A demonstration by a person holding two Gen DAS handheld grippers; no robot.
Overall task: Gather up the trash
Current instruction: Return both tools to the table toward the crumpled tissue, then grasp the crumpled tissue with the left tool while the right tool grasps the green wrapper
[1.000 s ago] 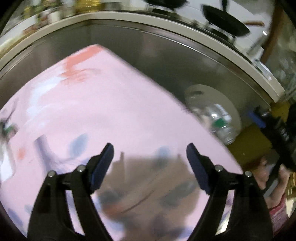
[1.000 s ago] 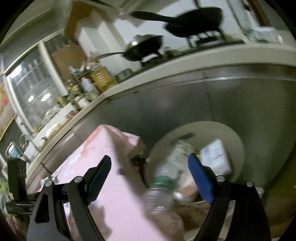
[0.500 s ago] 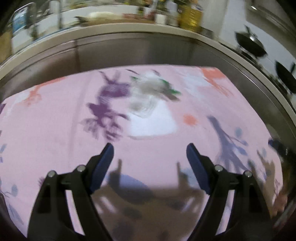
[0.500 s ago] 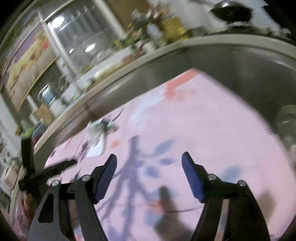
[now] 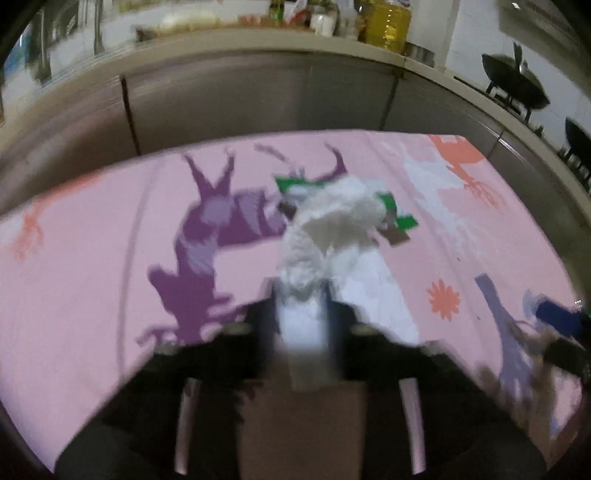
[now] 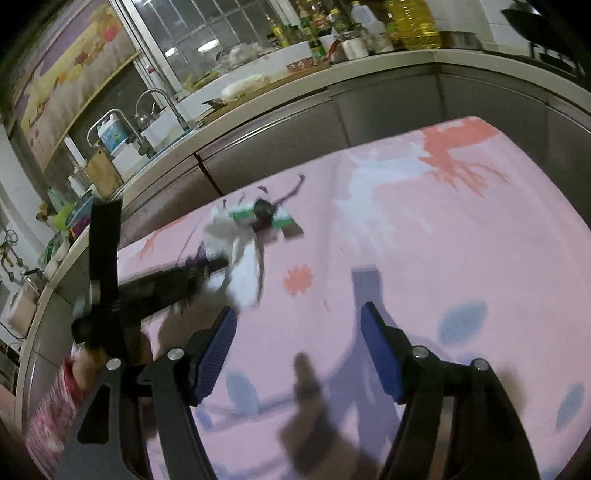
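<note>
A pink cloth point(image 5: 92, 266) printed with purple and orange shapes covers the table and fills most of both views; grey cabinet fronts point(image 5: 258, 96) and a pale counter point(image 6: 369, 70) curve behind it. Only the right wrist view shows the window point(image 6: 207, 33), the sink tap point(image 6: 162, 103) and the row of bottles along the counter; only the left wrist view shows the dark wok point(image 5: 515, 83) at the far right. An oil jug point(image 5: 388, 22) appears in both. On the cloth lies a crumpled white tissue point(image 5: 332, 229) with a green-edged wrapper point(image 5: 404, 221) just beside it. The left gripper point(image 5: 301, 291) has just been closing and now pinches the near end of the tissue, its fingers pressed close on it. From the right wrist view that gripper looks blurred, held by a hand point(image 6: 88, 363) in a patterned sleeve. The right gripper point(image 6: 299, 354) hangs over bare cloth, its blue pads point(image 6: 216, 354) spread apart with nothing between them.
</note>
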